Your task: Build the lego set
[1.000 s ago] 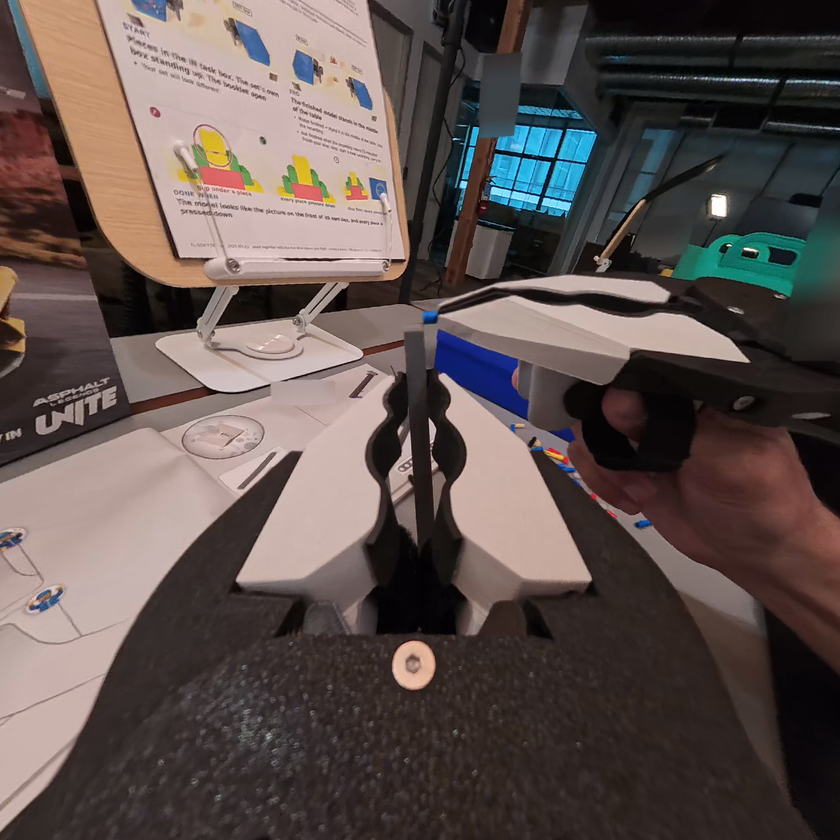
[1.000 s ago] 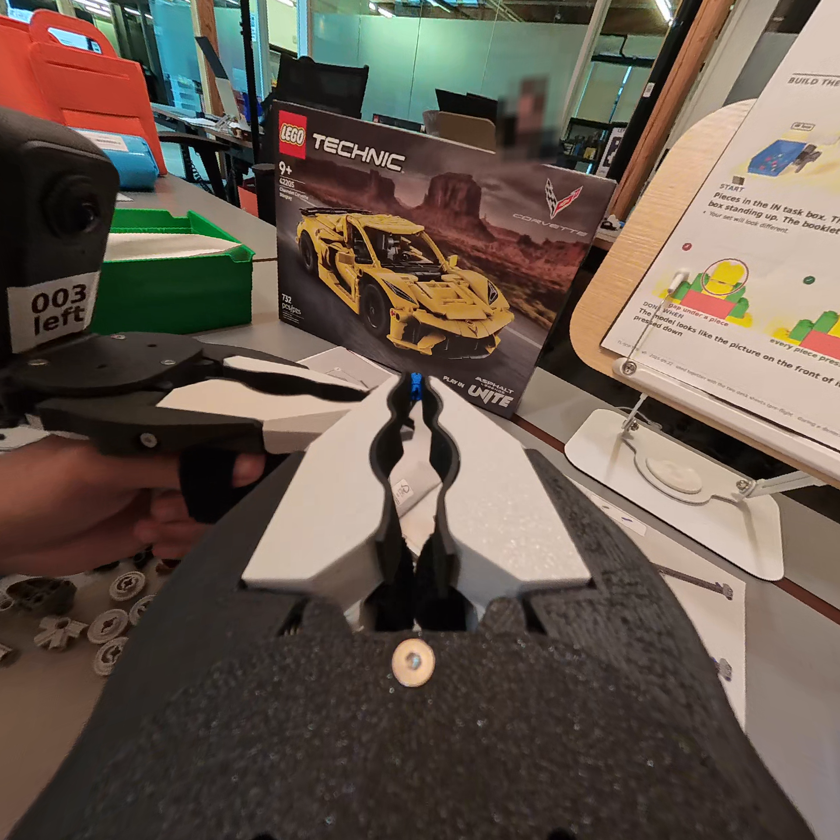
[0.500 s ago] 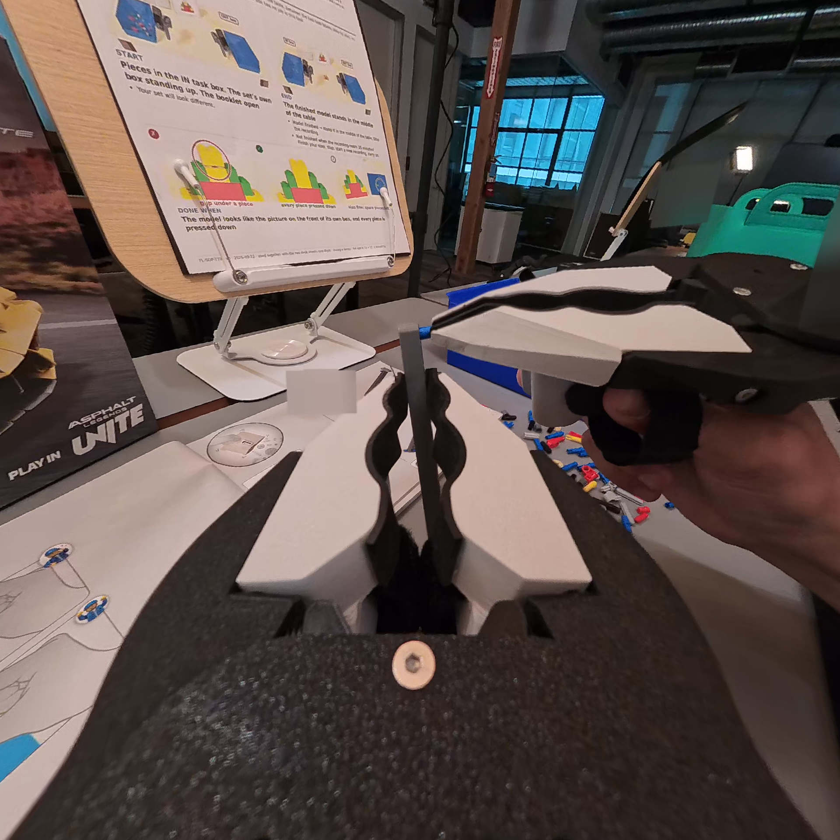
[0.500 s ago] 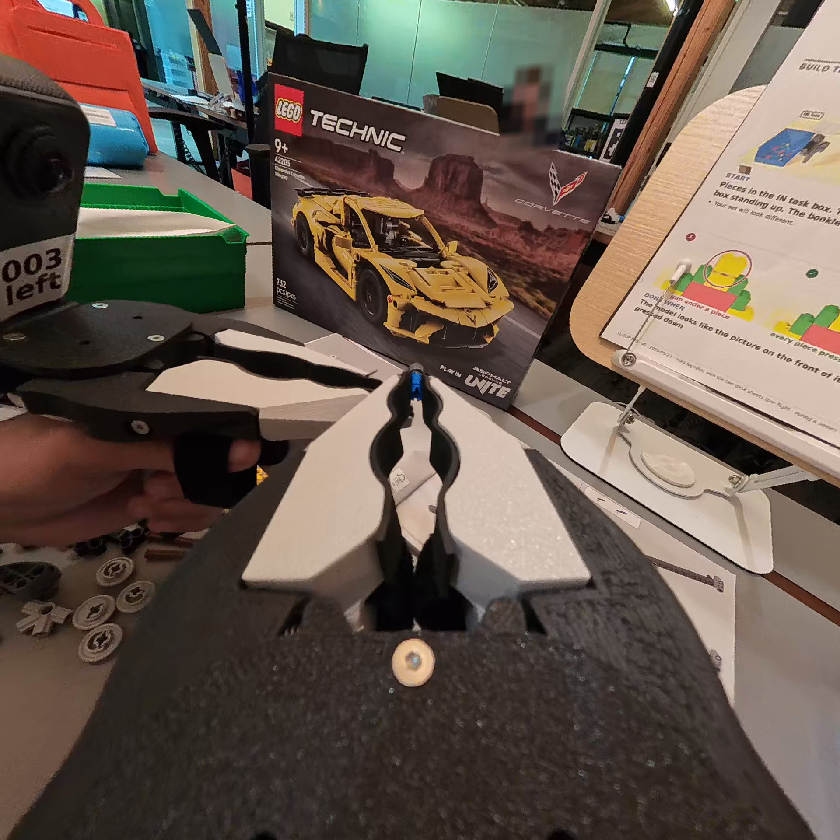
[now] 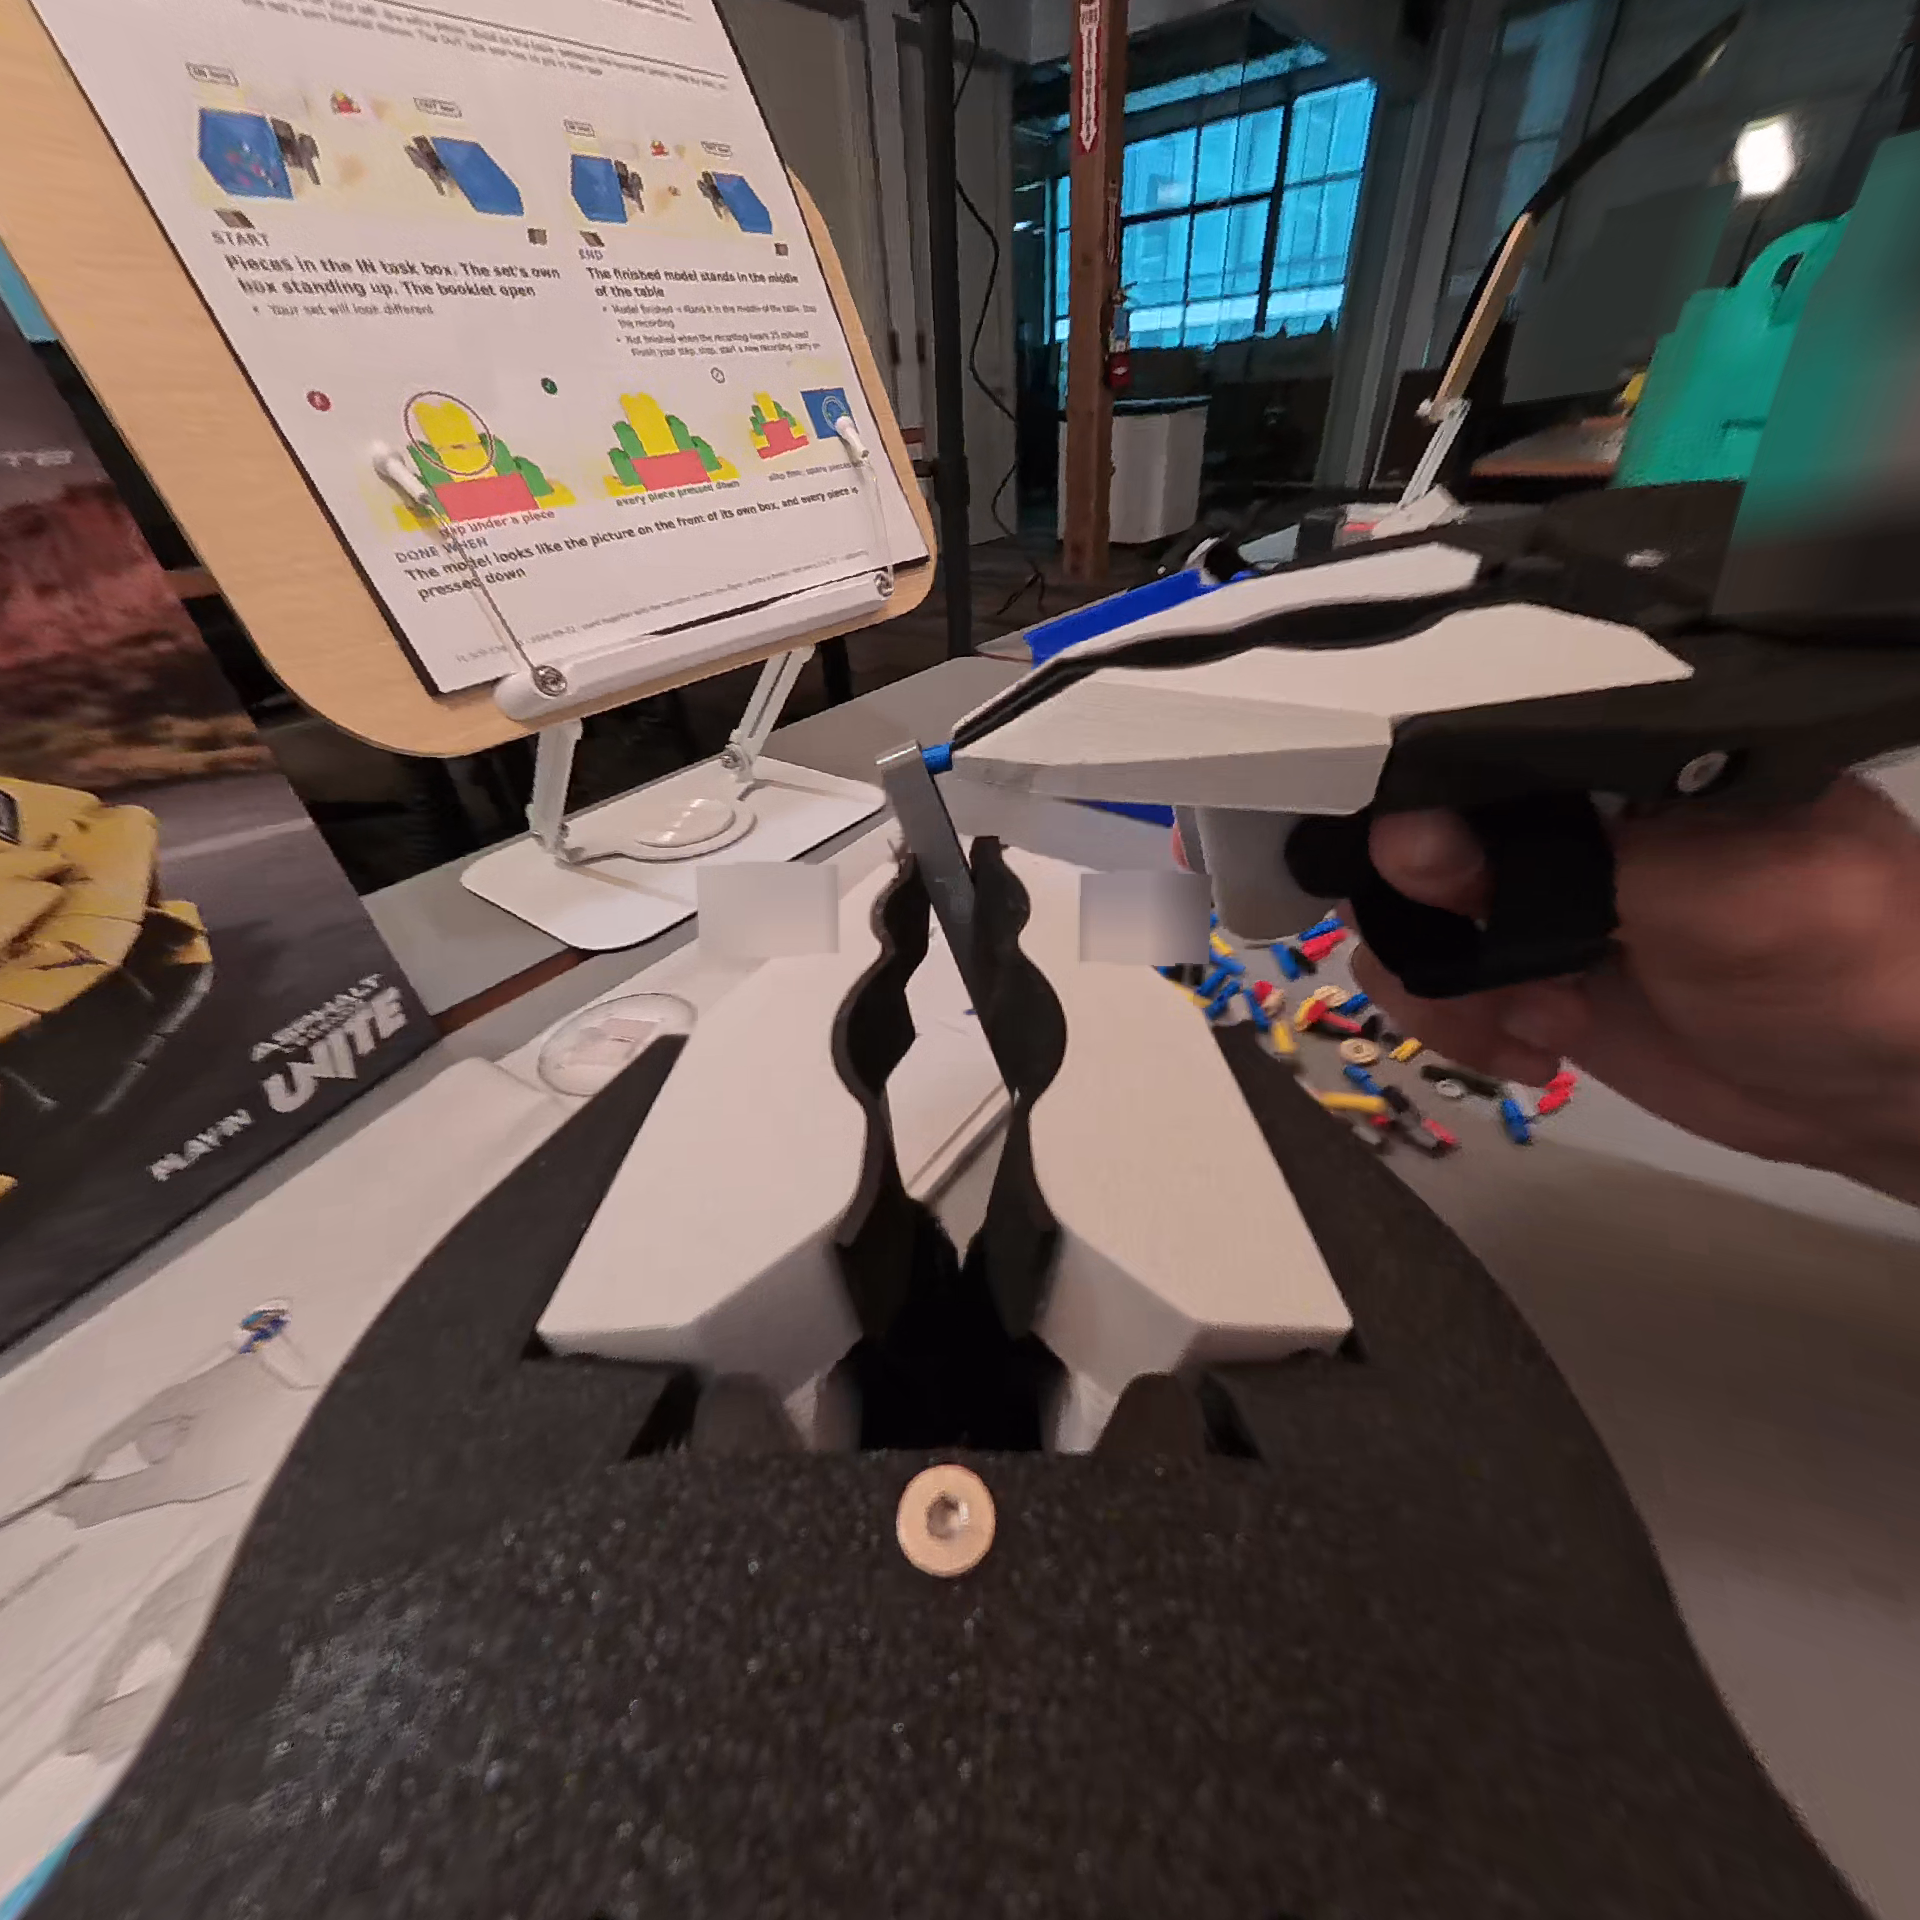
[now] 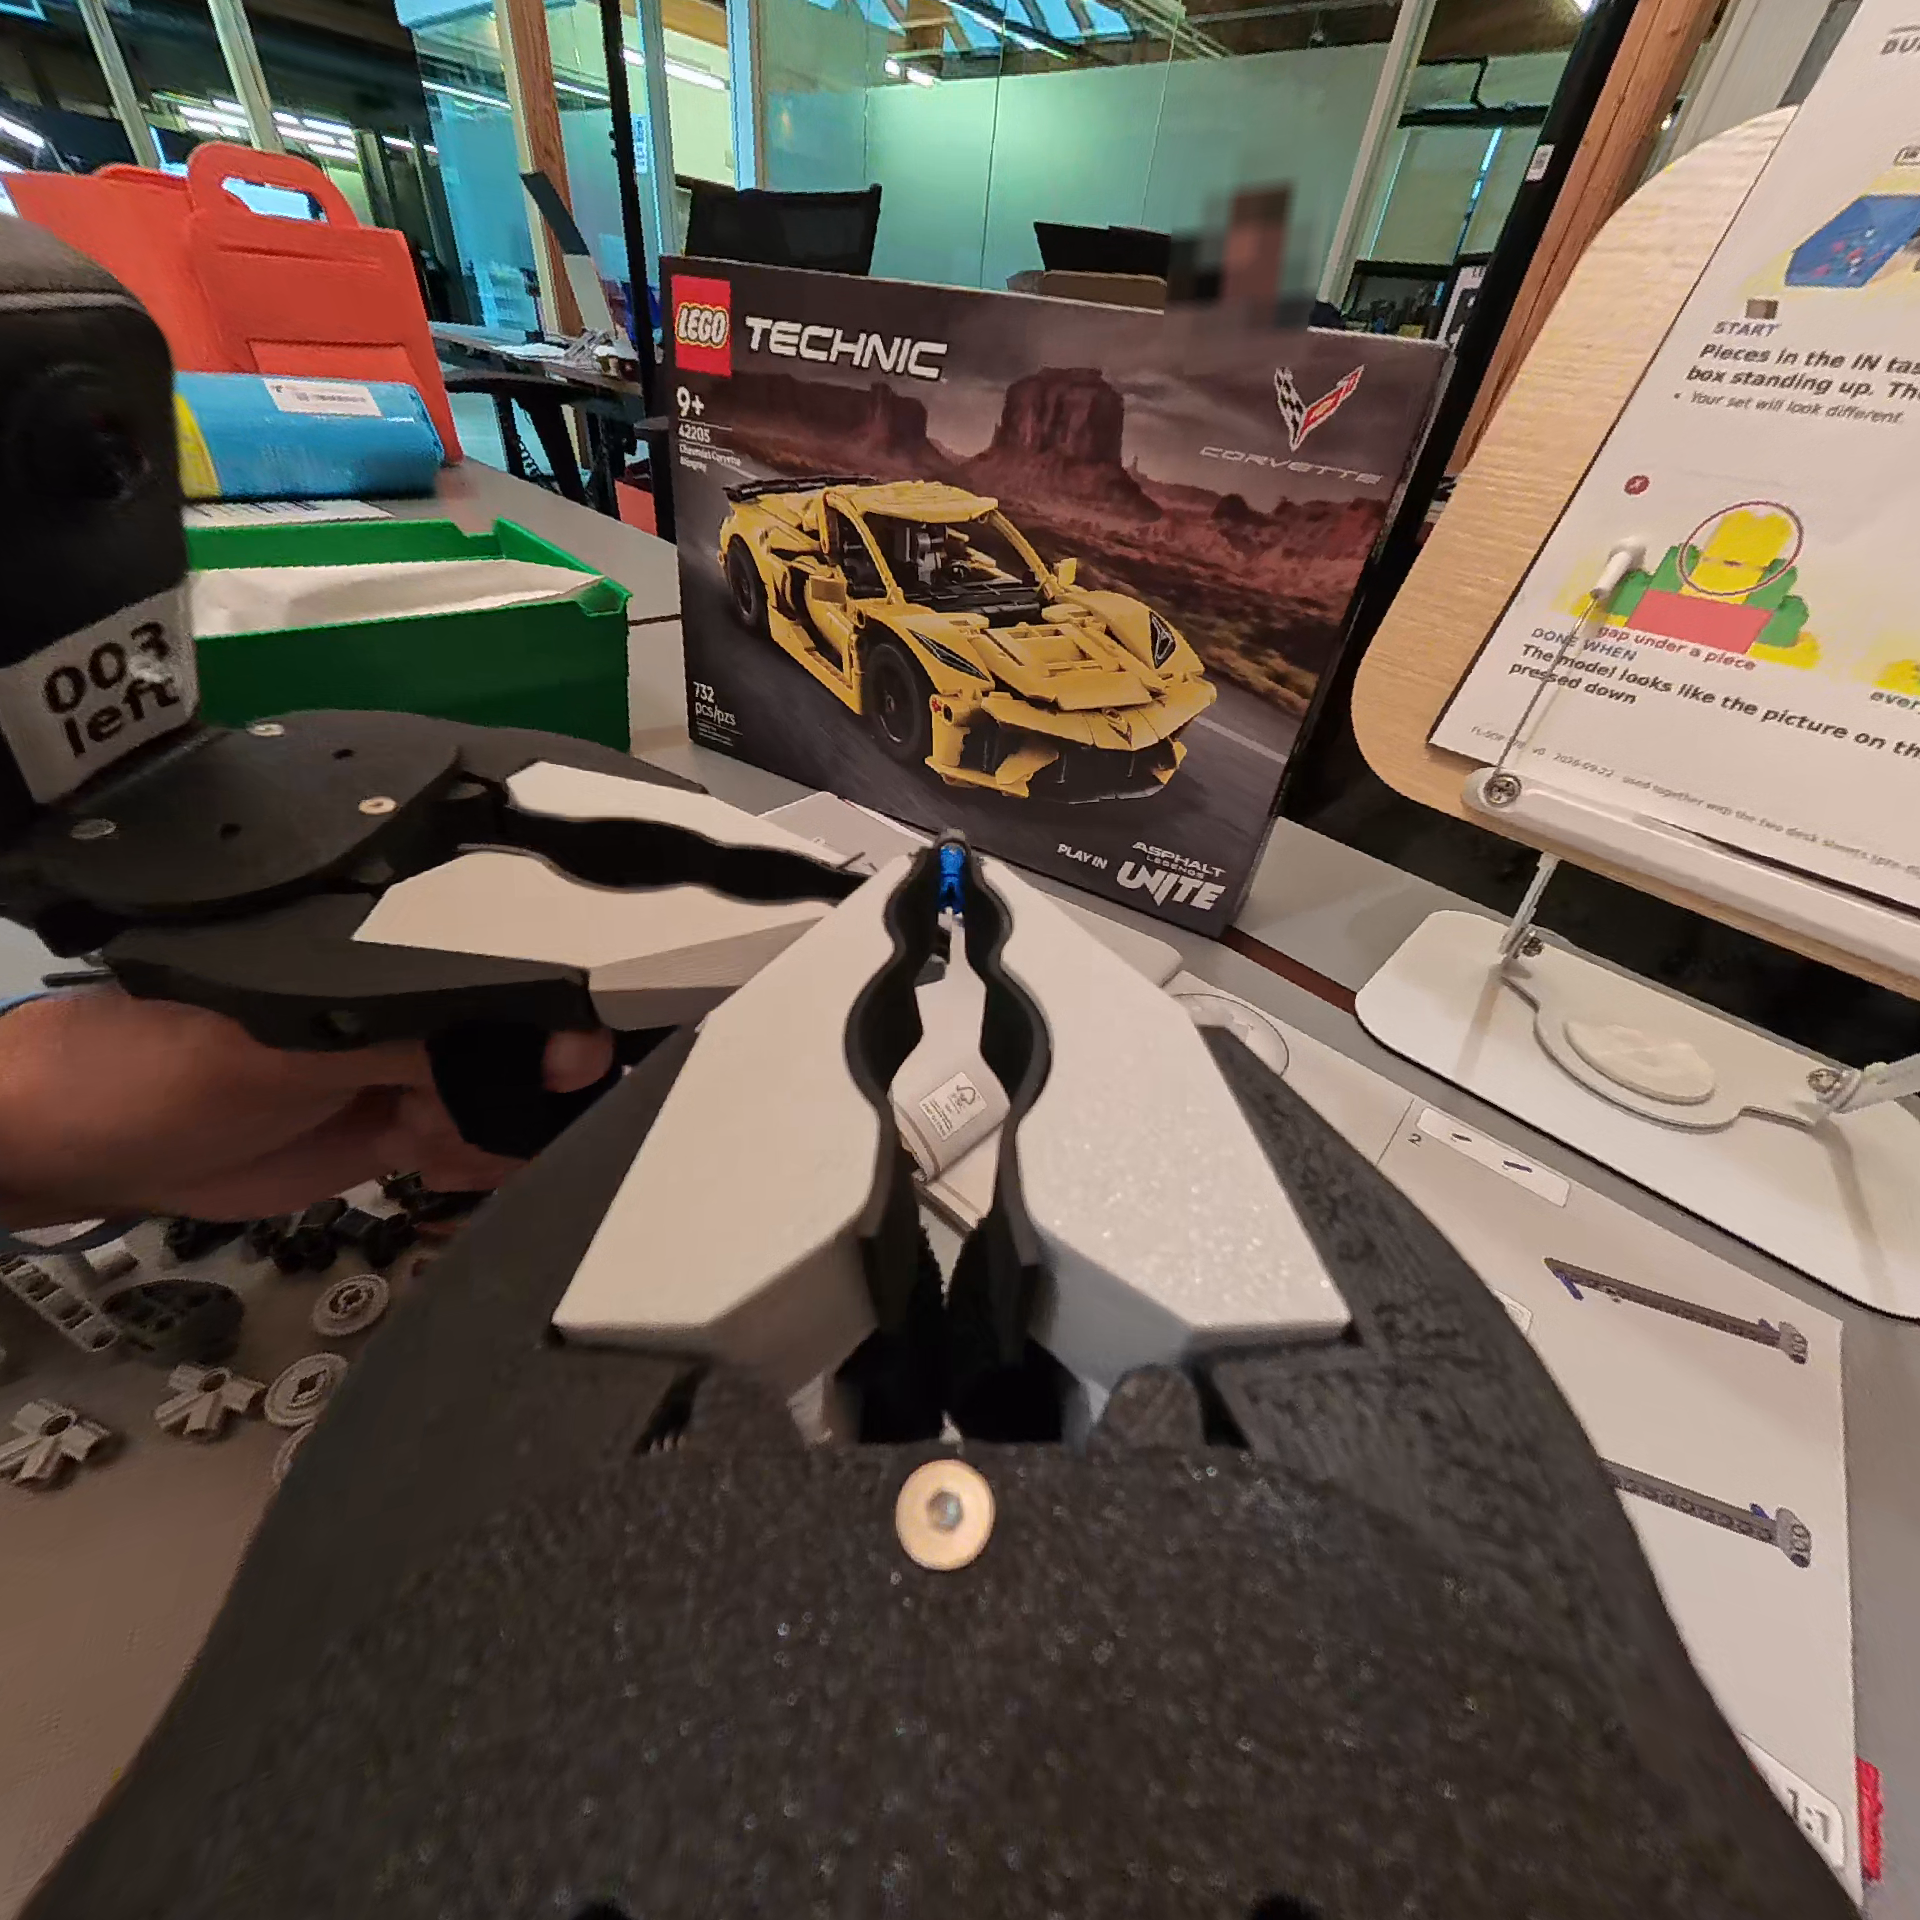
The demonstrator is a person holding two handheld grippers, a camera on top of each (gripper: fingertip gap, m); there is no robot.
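My left gripper (image 5: 943,860) is shut on a thin grey beam (image 5: 935,862). The beam stands up out of the jaws and leans left at its top. My right gripper (image 6: 948,883) is shut on a small blue pin (image 6: 948,873). In the left wrist view the right gripper (image 5: 951,753) comes in from the right and holds the blue pin (image 5: 935,756) against the top end of the beam. In the right wrist view the left gripper's fingers (image 6: 623,914) come in from the left, their tips hidden behind my right fingers.
The set's box (image 6: 1039,582) stands at the back beside an instruction sheet on a stand (image 5: 468,416). A green bin (image 6: 416,644) is behind the left hand. Loose coloured pins (image 5: 1351,1039) and grey parts (image 6: 208,1382) lie on the table. Booklet pages (image 6: 1714,1403) lie at the right. Less than 4 cm separates the two grippers' tips.
Both grippers have stayed together, pin tip at the beam's top end. The beam now leans more to the left in my left jaws. Both views have shifted slightly.
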